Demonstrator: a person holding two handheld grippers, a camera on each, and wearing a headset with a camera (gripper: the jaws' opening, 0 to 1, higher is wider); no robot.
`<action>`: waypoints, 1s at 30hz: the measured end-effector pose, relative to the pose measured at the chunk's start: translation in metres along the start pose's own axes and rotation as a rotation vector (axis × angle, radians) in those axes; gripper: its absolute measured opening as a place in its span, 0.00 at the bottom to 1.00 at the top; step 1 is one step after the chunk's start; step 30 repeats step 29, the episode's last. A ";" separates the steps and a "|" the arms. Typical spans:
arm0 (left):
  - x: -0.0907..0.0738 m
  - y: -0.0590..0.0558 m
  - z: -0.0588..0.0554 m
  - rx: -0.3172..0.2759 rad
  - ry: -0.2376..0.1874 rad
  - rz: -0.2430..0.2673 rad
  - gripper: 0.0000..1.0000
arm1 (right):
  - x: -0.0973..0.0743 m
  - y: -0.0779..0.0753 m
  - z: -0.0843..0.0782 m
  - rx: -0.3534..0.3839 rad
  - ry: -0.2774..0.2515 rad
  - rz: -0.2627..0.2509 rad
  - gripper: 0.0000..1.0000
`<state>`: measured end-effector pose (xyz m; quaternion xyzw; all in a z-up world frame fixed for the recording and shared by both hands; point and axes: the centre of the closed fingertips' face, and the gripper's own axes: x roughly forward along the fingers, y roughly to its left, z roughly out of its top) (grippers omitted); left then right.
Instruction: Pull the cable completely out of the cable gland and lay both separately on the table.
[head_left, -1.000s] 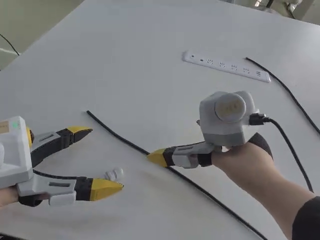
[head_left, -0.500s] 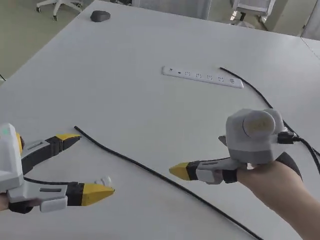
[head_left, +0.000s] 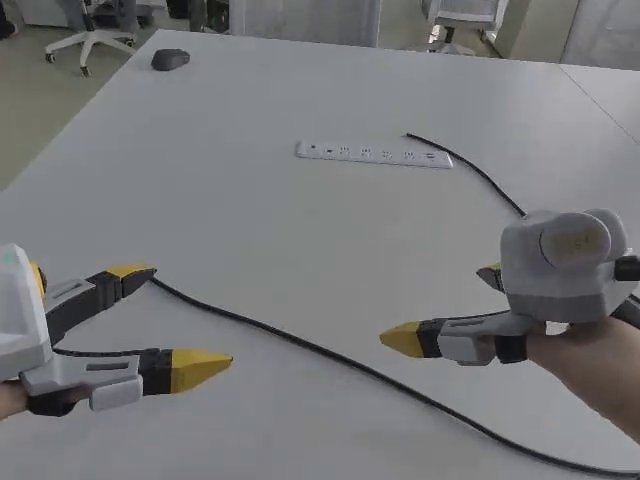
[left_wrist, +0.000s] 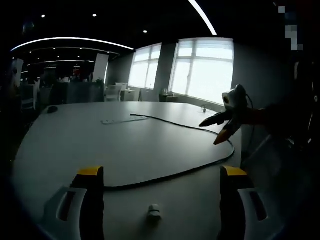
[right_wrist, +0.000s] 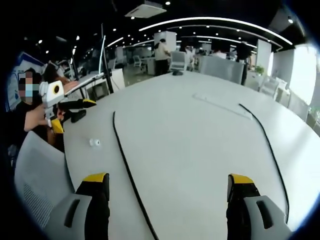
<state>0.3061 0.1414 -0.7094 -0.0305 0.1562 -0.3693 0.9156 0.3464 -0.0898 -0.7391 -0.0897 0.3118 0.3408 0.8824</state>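
**Cable gland (left_wrist: 154, 212) loose, dead ahead of left claw (head_left: 189, 317)**

It's on the worktop (head_left: 300, 230) between the left claw's spread, empty jaws. Cable (head_left: 300, 342) lies separate, running crossways just past it toward the right claw (head_left: 435, 305), also wide open holding nothing. Looks done; left is nearer for any nudge.

table (head_left: 300, 230) | cable (head_left: 300, 345) | cable gland (left_wrist: 155, 212) | power strip (head_left: 372, 154) | mouse (head_left: 170, 60)
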 end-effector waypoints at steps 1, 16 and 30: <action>0.000 0.001 0.002 -0.004 -0.004 0.009 0.98 | -0.003 0.000 -0.002 0.013 -0.006 -0.003 0.99; -0.002 -0.012 0.013 -0.011 -0.025 0.079 0.99 | -0.052 -0.002 -0.017 0.121 -0.127 -0.035 0.99; -0.006 -0.017 0.012 -0.022 -0.012 0.104 0.99 | -0.067 -0.002 -0.014 0.133 -0.165 -0.045 0.99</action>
